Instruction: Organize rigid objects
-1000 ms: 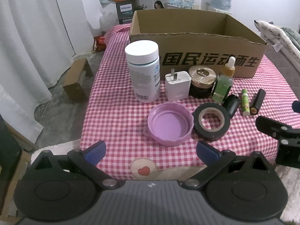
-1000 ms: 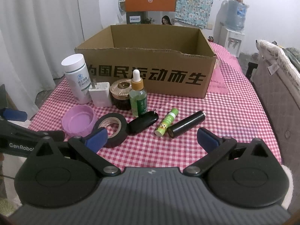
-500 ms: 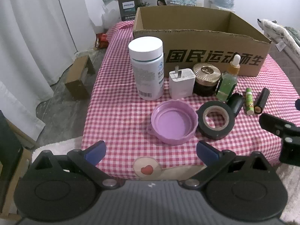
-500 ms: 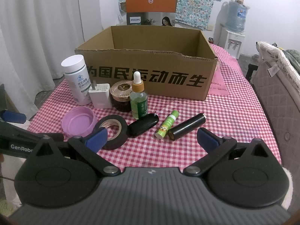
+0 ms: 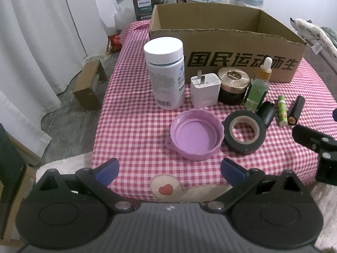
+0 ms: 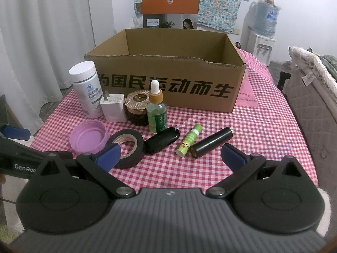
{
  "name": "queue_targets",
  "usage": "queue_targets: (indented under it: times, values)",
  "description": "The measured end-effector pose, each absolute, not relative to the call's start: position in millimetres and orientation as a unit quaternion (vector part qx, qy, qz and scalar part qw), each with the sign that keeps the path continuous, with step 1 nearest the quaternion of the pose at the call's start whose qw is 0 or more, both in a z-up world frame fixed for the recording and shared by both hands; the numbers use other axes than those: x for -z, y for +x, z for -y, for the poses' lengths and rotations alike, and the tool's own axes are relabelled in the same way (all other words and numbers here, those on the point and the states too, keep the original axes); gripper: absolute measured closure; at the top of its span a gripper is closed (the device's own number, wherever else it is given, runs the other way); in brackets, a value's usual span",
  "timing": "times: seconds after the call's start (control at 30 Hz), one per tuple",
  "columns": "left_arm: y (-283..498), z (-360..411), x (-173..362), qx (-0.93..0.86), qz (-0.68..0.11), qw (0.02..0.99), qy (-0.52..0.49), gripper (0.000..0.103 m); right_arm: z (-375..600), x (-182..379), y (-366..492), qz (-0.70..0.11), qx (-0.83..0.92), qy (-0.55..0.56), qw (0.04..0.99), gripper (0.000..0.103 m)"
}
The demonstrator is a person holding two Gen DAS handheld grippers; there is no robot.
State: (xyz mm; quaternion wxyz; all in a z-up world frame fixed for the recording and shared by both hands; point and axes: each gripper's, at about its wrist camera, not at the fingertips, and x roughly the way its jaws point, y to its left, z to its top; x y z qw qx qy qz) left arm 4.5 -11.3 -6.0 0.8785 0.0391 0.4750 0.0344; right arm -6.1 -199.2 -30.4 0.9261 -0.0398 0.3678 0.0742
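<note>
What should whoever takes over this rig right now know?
Left gripper and right gripper: both open, empty, hovering at the table's near edge.
All items sit on the checked cloth before the cardboard box: white bottle, charger, gold-lidded jar, dropper bottle, purple lid, tape roll, black case, green stick, black tube.
Nothing visibly boxed yet; all remain.

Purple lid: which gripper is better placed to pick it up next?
Left. The left gripper is open and faces the purple lid almost straight ahead. The right gripper, also open, faces the black cylinder and green tube.
</note>
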Motion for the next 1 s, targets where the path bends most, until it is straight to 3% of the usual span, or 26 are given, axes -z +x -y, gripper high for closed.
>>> queue_targets:
  times: [0.37, 0.63, 0.8, 1.0]
  values:
    - [4, 20, 8, -0.007, -0.466, 0.883, 0.059, 0.000, 205, 34, -5, -0.359, -0.068, -0.027, 0.930, 0.001]
    - [0, 20, 8, 0.045, -0.406, 0.910, 0.074, 0.000, 219, 31, -3, -0.336, -0.112, 0.035, 0.934, 0.003]
    - [2, 4, 13, 0.081, -0.386, 0.918, 0.039, 0.001, 205, 25, 16, -0.333, -0.190, 0.053, 0.922, 0.011]
    - [13, 4, 28, 0.099, -0.409, 0.905, 0.062, 0.015, 167, 35, 50, -0.378, -0.260, 0.044, 0.887, 0.036]
